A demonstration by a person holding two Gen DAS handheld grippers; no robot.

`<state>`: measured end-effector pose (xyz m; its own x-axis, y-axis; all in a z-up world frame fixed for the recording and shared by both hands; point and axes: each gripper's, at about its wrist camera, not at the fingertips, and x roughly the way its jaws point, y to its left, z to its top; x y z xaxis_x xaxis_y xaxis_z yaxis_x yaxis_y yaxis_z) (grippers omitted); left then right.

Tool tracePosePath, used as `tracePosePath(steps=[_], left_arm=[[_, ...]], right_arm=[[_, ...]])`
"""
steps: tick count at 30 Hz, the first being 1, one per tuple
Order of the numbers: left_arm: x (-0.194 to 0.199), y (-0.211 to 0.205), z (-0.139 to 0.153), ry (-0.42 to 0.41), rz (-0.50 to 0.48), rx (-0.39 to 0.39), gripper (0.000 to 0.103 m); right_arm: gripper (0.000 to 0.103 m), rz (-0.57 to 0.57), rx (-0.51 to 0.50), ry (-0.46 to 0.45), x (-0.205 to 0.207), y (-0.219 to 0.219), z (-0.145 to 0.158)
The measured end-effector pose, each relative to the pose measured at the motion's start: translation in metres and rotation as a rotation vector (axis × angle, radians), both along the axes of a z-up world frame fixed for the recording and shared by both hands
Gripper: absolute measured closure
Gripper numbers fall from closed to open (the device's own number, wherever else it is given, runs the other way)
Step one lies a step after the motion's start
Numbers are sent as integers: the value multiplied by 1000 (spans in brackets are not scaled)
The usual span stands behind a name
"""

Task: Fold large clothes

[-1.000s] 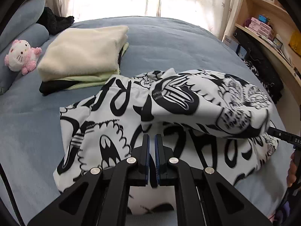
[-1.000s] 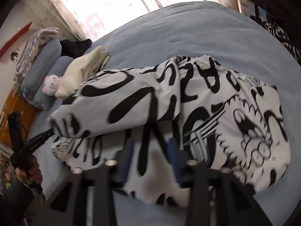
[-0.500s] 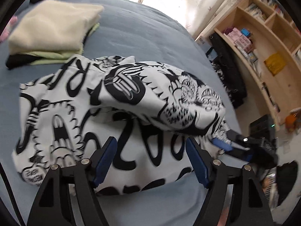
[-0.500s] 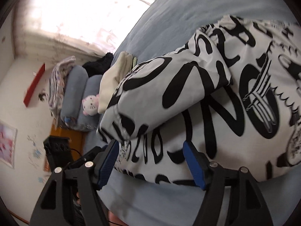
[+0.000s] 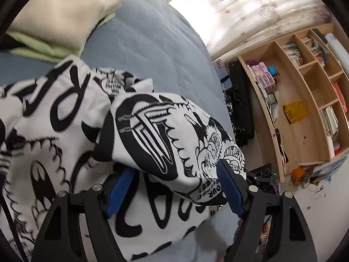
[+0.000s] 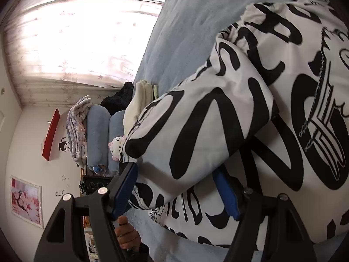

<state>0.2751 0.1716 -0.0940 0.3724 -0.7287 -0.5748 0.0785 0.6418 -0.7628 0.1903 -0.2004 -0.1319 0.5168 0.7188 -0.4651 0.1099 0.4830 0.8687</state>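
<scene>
A white garment with bold black cartoon print [image 5: 72, 135] lies on the blue bed, with one part folded over the rest as a thick flap [image 5: 165, 139]. It also fills the right wrist view [image 6: 218, 113]. My left gripper [image 5: 174, 190] is open, its blue pads either side of the flap's near edge, holding nothing. My right gripper [image 6: 176, 190] is open too, its pads straddling the flap's end from the opposite side. The other gripper's black body shows beyond each one.
A folded cream and green stack [image 5: 61, 15] lies on the bed [image 5: 152, 50] beyond the garment. Wooden shelves [image 5: 305, 100] stand past the bed's right side. Blue pillows [image 6: 98, 135] and a small pink-and-white plush [image 6: 116, 148] sit at the head.
Both grippers have opened and let go of the garment's folded flap, which now rests on the lower layer. Both have swung to the flap's ends.
</scene>
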Motion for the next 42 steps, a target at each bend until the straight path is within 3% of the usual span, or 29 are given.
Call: tracePosePath(steps=[8, 10, 12, 13, 14, 15, 17, 19, 20, 23, 26, 30, 34, 36, 37, 38, 40, 41, 42], left_arm=[[36, -9, -35, 96, 14, 20, 26], [45, -12, -39, 87, 29, 44, 43], [58, -22, -34, 55, 37, 138, 92], [63, -26, -29, 27, 39, 177, 96], [65, -30, -24, -2, 46, 204, 96], [64, -35, -11, -78, 53, 250, 98], [55, -47, 11, -226, 53, 333, 98], [45, -56, 20, -276, 39, 352, 98], [41, -59, 17, -262, 32, 354, 98], [22, -59, -14, -102, -4, 297, 98], [-2, -64, -38, 3, -15, 280, 100], [-25, -76, -54, 43, -8, 294, 100], [-30, -77, -62, 59, 6, 274, 100], [-30, -75, -60, 57, 2, 269, 99], [-31, -74, -60, 58, -2, 264, 97], [-32, -74, -60, 58, -2, 265, 96], [-32, -77, -60, 58, 5, 285, 96], [-35, -74, -61, 57, 9, 289, 96], [-39, -71, -60, 53, 16, 300, 96]], right_arm=[[32, -65, 74, 18, 23, -2, -9], [34, -63, 15, -11, 29, 3, -1], [60, -40, -78, -62, 34, 11, 14], [83, -15, -122, -93, 38, 16, 24], [98, -4, -153, -114, 41, 19, 31], [98, 0, -180, -142, 42, 20, 38], [98, -1, -223, -204, 40, 20, 52], [98, -11, -234, -223, 35, 13, 57], [98, -16, -228, -215, 32, 8, 55], [98, -37, -213, -136, 21, -10, 36], [99, -58, -228, -58, 4, -22, 11], [99, -77, -257, -4, -19, -32, -11], [94, -66, -205, -13, -34, -33, -19], [62, -35, -170, -24, -35, -27, -17], [35, -31, -173, -39, -36, -23, -15], [30, -32, -192, -67, -37, -17, -12], [30, -21, -257, -86, -37, -5, -9], [36, 4, -302, -91, -36, 4, -9], [49, 18, -348, -93, -35, 11, -7]])
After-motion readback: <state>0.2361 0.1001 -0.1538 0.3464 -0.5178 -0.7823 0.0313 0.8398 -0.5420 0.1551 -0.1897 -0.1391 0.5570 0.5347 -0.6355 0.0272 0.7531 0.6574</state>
